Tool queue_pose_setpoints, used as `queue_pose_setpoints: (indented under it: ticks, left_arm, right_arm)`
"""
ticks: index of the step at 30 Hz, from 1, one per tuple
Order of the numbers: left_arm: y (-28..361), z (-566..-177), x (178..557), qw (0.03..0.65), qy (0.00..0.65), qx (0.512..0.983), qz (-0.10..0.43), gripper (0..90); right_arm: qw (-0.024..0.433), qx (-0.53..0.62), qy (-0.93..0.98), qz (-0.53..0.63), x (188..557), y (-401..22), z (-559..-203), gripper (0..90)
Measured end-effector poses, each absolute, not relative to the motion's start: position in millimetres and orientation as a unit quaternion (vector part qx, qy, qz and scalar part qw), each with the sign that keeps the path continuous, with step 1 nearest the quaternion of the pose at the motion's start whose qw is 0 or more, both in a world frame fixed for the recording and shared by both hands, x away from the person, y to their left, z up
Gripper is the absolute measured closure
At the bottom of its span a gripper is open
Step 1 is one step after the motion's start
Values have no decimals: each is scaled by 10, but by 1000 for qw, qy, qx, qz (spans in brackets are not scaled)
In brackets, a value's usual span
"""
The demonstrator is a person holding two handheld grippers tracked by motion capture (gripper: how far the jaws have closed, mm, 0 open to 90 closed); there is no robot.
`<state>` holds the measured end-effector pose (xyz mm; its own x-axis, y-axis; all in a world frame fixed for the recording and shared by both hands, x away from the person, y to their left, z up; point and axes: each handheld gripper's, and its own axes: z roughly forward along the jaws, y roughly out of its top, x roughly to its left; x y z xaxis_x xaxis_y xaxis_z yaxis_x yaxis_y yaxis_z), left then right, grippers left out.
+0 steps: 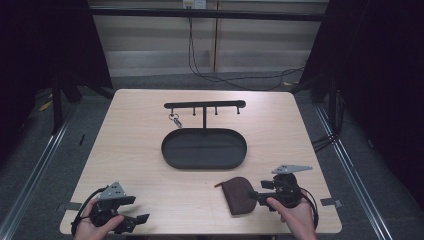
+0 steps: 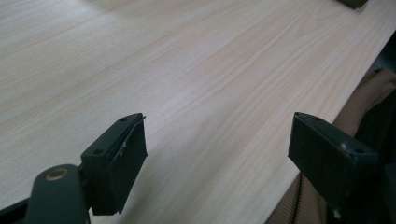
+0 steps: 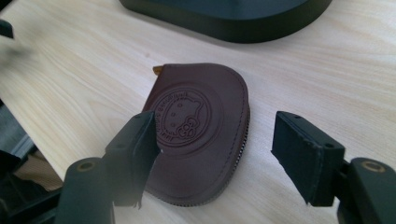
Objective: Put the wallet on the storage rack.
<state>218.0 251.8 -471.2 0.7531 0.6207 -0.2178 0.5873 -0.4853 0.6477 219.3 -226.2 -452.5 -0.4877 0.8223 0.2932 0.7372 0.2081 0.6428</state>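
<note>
A dark brown leather pouch [image 1: 239,195] with a stamped round emblem lies flat on the wooden table near its front right. My right gripper [image 1: 257,196] points left at it. In the right gripper view the pouch [image 3: 196,93] lies between the spread jaws of that gripper [image 3: 217,135]; the left jaw overlaps its edge and the right jaw stands clear of it. My left gripper [image 1: 139,210] rests at the front left corner, and the left gripper view shows it [image 2: 217,149] open over bare wood.
A black oval tray [image 1: 170,155] sits mid-table with a black hook rail [image 1: 205,105] rising from its far side. A key ring [image 1: 175,120] hangs from the rail's left hook. The tray's rim [image 3: 224,28] lies just beyond the pouch. Table edges are close to both hands.
</note>
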Motion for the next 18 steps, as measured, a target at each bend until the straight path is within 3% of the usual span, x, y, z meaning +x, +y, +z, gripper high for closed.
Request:
queue_pose_setpoints:
  ticks: [4, 6, 18]
  left_arm:
    - [2534, -4706, 2191, 368, 353, 860, 25, 191]
    - [2545, -4706, 2197, 372, 358, 856, 29, 191]
    - [2546, -4744, 2293, 355, 352, 866, 25, 189]
  right_arm:
    - [33, 508, 784, 356, 2285, -2193, -4513, 257]
    - [17, 512, 792, 333, 2358, -2153, -4505, 191]
    - [-34, 508, 829, 230, 2570, -1928, -4468, 192]
